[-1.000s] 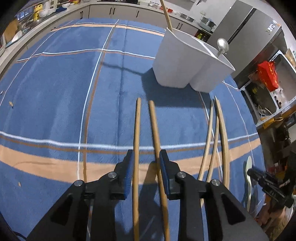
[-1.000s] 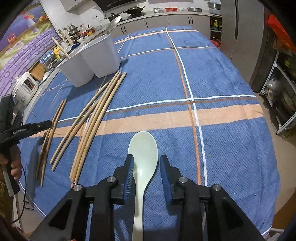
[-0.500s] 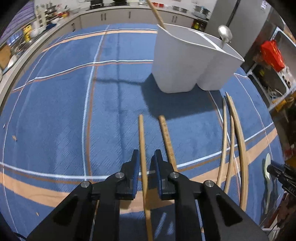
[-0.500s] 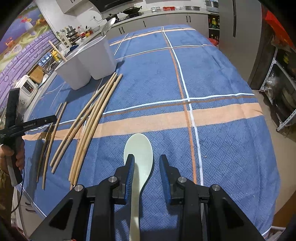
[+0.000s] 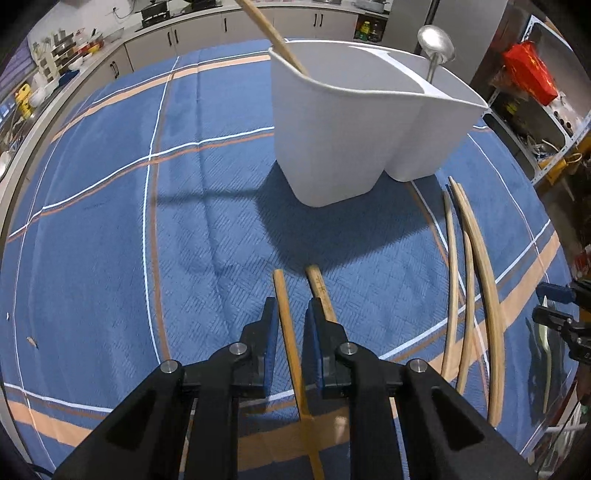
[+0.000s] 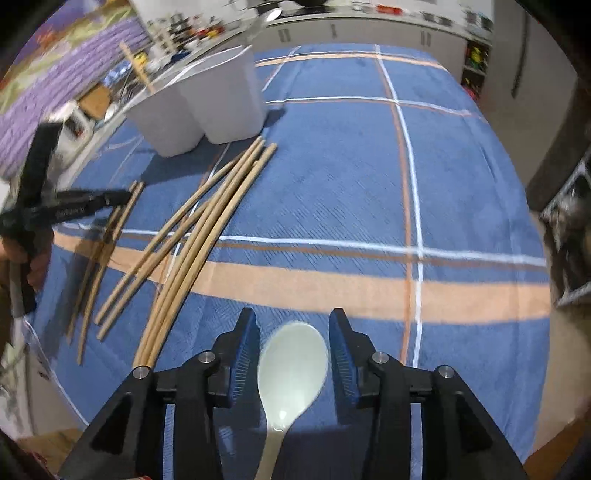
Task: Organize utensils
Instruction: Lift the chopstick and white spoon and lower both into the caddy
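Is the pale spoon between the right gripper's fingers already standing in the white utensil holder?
No: the pale spoon lies on the blue cloth between the right gripper fingers, apart from the white holder.

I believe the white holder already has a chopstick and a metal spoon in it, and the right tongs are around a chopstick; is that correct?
Not quite: the right tongs are around the pale spoon, as the right wrist view shows. The white holder does hold a chopstick and a metal spoon.

The cloth (image 5: 110,184) on the tabletop is showing blue with white and orange stripes. The holder (image 5: 354,122) is looking white. The chopsticks (image 6: 207,236) are looking light brown. The spoon (image 6: 291,369) is looking pale green. The tongs (image 6: 291,354) are showing black with blue pads (image 6: 242,354).
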The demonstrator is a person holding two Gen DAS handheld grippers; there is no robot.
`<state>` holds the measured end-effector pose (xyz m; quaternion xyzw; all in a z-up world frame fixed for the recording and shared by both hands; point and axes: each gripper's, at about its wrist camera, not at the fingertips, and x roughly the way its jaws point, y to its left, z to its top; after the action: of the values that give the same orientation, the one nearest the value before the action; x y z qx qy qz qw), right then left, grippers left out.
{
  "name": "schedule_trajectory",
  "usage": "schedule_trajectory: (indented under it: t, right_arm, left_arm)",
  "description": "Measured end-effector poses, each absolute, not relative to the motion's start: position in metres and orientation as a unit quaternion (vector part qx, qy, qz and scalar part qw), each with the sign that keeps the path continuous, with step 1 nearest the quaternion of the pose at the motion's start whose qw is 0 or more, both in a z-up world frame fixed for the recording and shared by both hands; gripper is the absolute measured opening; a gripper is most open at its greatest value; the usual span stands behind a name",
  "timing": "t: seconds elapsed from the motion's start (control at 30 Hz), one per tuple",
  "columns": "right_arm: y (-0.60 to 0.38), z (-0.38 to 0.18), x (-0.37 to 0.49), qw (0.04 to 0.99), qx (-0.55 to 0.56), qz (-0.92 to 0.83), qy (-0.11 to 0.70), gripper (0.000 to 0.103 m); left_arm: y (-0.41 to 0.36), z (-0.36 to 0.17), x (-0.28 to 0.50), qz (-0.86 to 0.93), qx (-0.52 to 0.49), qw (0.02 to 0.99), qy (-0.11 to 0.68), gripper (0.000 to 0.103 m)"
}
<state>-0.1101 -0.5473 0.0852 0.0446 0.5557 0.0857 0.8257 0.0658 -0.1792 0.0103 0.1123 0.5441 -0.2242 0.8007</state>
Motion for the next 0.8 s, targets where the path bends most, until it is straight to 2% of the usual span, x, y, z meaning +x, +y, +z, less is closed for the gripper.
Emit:
schedule_trajectory:
  t: [0.03, 0.1, 0.13, 0.33, 0.8]
  right_arm:
    - [-0.540, 0.086, -0.111, 0.824, 0.031, 0.092, 0.559, 0.036]
    - [-0.535, 0.086, -0.113, 0.820, 0.034, 0.102, 0.562, 0.020]
    - [-0.534, 0.086, -0.115, 0.818, 0.044, 0.106, 0.563, 0.006]
    - [-0.542, 0.101, -0.129, 0.834, 0.095, 0.088, 0.536, 0.004]
    - [-0.557, 0.178, -0.157, 0.892, 0.149, 0.035, 0.426, 0.004]
  left_arm:
    - [-0.179, 0.010, 0.066, -0.225, 0.115, 0.802, 0.541, 0.006]
    - [-0.176, 0.011, 0.062, -0.224, 0.106, 0.806, 0.537, 0.005]
    - [-0.174, 0.011, 0.060, -0.221, 0.100, 0.810, 0.534, 0.005]
    - [-0.151, 0.037, 0.041, -0.218, 0.052, 0.834, 0.504, 0.005]
    - [-0.106, 0.162, -0.038, -0.218, -0.028, 0.908, 0.357, 0.005]
